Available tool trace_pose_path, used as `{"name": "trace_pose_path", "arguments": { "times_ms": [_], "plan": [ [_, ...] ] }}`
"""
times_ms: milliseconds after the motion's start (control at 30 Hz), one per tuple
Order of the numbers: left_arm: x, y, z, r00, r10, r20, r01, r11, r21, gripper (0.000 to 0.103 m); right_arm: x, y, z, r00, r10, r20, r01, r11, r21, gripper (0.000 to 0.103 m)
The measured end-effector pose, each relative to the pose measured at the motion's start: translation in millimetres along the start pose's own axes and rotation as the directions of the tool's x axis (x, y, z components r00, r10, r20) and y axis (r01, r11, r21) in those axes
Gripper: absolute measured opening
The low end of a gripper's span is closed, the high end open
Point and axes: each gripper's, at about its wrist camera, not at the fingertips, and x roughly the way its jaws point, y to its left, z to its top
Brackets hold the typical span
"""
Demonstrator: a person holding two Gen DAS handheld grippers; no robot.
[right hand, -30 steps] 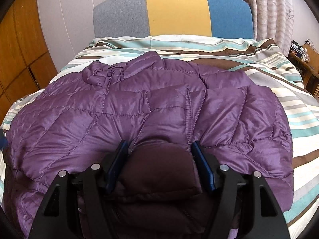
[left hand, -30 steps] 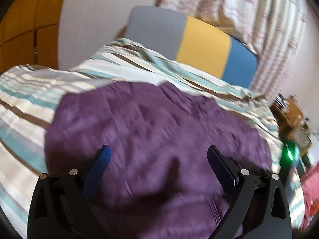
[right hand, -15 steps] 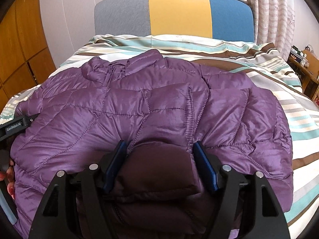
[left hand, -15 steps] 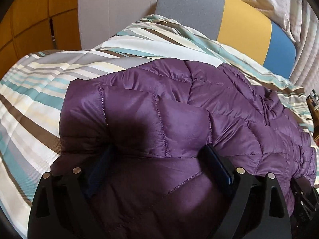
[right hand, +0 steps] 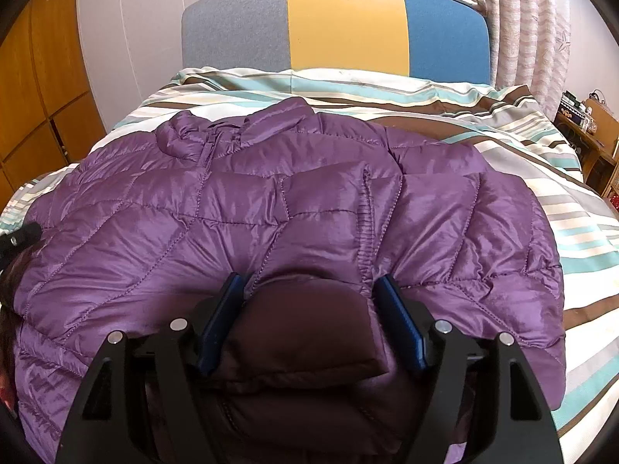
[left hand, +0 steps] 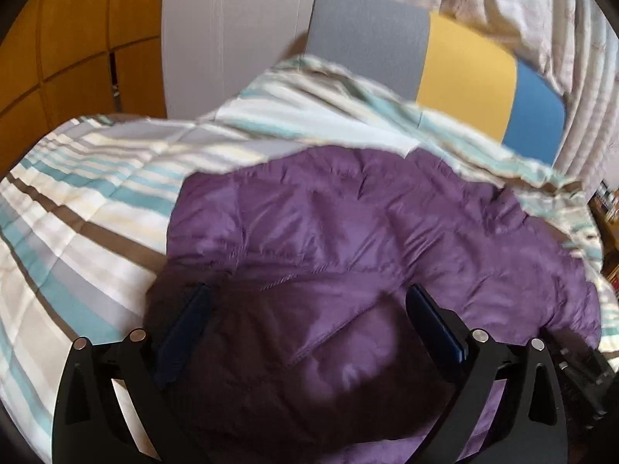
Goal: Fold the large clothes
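Note:
A purple quilted jacket [right hand: 309, 201] lies spread on the striped bed, collar and zip towards the headboard. My right gripper [right hand: 309, 290] sits at its near edge. Its blue pads [right hand: 222, 321] touch both sides of a thick dark fold of the jacket while the jaws are opening. My left gripper [left hand: 305, 305] is at the jacket's [left hand: 348, 232] left end, jaws opening to their widest. Fabric lies loose between its fingers [left hand: 185, 328], not pinched. The left gripper's tip [right hand: 19, 237] shows at the right wrist view's left edge.
The striped duvet [left hand: 96, 212] covers the bed around the jacket. A grey, yellow and blue headboard [right hand: 348, 23] stands at the far end. Wooden wardrobe doors [left hand: 58, 58] are on the left. Curtains and a cluttered side table [right hand: 592, 135] are on the right.
The left view has swung and dropped lower, and its jaws stand wider around the jacket's end. The right gripper's pads have spread slightly around the same fold; that hand has stayed put.

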Motion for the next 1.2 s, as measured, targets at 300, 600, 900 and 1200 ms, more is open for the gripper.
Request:
{"name": "trace_pose_path", "arguments": {
  "times_ms": [300, 600, 900, 1200],
  "plan": [
    [27.3, -6.6, -3.6, 0.994, 0.062, -0.093, -0.058, 0.997, 0.044, 0.100, 1.5, 0.5, 1.2, 1.000, -0.006, -0.003, 0.006, 1.000, -0.002, 0.076],
    [-30.7, 7.8, -21.5, 1.000, -0.002, -0.024, 0.004, 0.997, 0.074, 0.100, -43.7, -20.5, -9.8, 0.992, 0.115, -0.041, -0.108, 0.983, 0.150, 0.089],
    [-64.5, 26.9, -77.3, 0.994, -0.083, -0.074, 0.087, 0.995, 0.050, 0.100, -101.4, -17.0, -58.3, 0.991, 0.129, -0.042, -0.125, 0.987, 0.099, 0.088],
    [-92.2, 44.3, -122.8, 0.990, -0.101, -0.100, 0.105, 0.994, 0.035, 0.100, -129.5, -27.2, -96.9, 0.985, 0.161, -0.062, -0.151, 0.979, 0.141, 0.088]
  ]
}}
